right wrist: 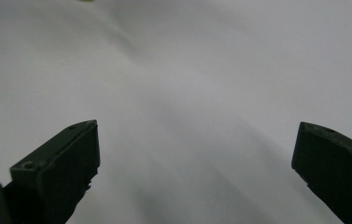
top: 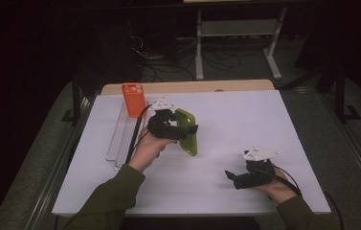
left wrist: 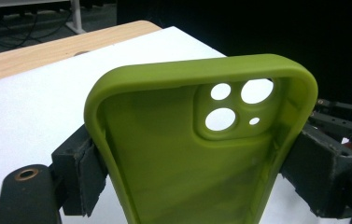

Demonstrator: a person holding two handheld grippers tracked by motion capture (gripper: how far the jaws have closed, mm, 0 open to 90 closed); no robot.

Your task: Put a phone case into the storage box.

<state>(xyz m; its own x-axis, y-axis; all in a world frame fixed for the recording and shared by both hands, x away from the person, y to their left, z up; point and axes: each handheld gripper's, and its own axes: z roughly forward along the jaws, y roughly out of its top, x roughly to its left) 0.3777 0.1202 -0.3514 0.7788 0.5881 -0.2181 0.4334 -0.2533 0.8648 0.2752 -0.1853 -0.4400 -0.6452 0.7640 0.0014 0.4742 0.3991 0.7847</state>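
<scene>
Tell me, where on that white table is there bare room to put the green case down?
Widest is the far right of the table, beyond the green case. The near-left corner, below the clear rack, is bare too. It's crowded at far left: orange case, rack and left tongs.

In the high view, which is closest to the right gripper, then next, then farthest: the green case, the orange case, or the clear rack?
From the right gripper, low on the right of the table:
1. Green case, mid-table, held in the left gripper.
2. Clear rack, along the left side.
3. Orange case, standing at the rack's far end.
</scene>
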